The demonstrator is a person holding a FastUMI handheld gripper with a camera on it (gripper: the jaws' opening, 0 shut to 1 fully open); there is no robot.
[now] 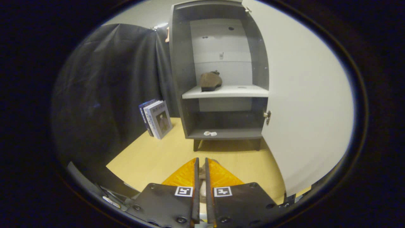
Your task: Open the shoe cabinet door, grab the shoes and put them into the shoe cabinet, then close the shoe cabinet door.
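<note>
The dark grey shoe cabinet stands on the wooden floor ahead of me, and its white door hangs wide open to the right. A brown shoe rests on the left part of the pale middle shelf. My gripper is low, well in front of the cabinet, with its fingers almost together. A narrow strip of a second brown shoe shows in the slit between them, pinched by both fingers. The rest of that shoe is hidden under the fingers.
Two or three books lean against the black cloth left of the cabinet. A small white packet lies on the cabinet's bottom shelf. The door's latch juts out at its inner edge. Wooden floor stretches between me and the cabinet.
</note>
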